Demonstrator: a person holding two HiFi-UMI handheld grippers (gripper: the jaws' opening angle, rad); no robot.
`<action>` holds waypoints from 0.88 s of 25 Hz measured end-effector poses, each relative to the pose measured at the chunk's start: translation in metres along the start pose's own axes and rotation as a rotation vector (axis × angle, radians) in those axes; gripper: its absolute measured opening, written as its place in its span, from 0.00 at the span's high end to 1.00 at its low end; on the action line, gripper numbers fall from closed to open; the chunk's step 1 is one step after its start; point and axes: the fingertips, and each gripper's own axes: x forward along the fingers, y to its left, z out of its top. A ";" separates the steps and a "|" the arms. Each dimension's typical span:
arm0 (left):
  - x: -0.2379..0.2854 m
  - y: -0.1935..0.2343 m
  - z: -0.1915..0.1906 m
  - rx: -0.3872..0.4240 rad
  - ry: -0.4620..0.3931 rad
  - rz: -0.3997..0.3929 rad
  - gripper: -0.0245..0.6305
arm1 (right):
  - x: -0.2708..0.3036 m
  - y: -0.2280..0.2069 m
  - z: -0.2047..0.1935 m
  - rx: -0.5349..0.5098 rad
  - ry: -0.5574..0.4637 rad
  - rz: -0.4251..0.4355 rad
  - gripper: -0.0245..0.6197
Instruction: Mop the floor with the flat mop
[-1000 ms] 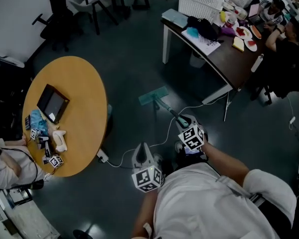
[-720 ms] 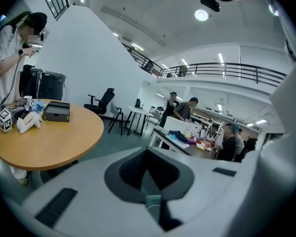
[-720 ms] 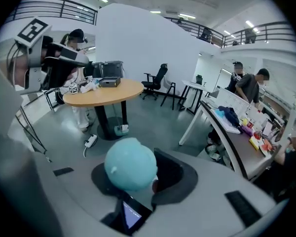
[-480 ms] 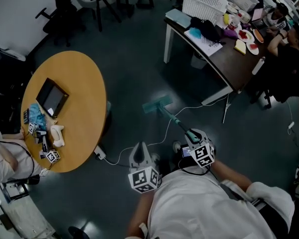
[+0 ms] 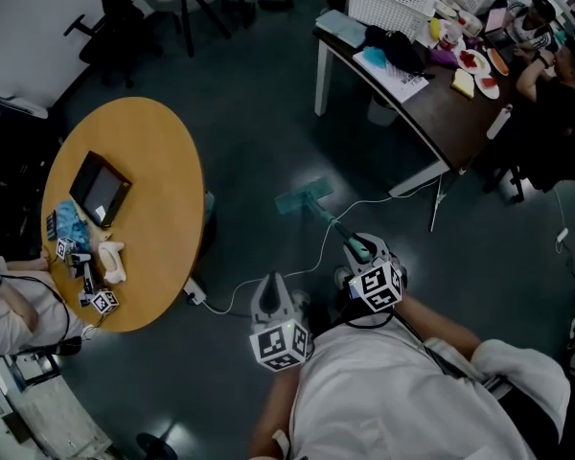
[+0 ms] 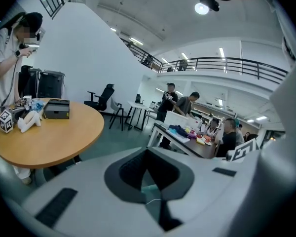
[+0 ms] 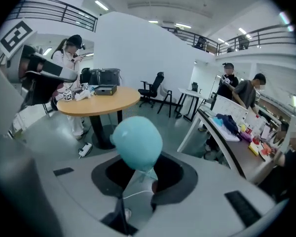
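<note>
- On the floor beside the round table, you're holding the flat mop, with the right gripper clamped on its handle.
- Your left gripper is hanging closed and empty.
- Mopping is seemingly barely starting; no wet streaks are showing.

The right gripper, clamped on the flat mop handle, has drawn back toward the person since a second ago, then eased slightly forward again. The mop head, out ahead of its jaws, has been dragged back along with it.
</note>
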 end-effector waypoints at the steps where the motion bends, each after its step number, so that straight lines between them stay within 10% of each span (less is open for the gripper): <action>1: 0.000 0.001 0.000 -0.001 0.000 0.002 0.96 | -0.004 0.002 -0.009 0.006 0.035 0.001 0.79; 22: -0.012 0.009 -0.013 -0.004 0.021 -0.026 0.96 | -0.034 0.014 -0.076 0.087 0.213 -0.028 0.78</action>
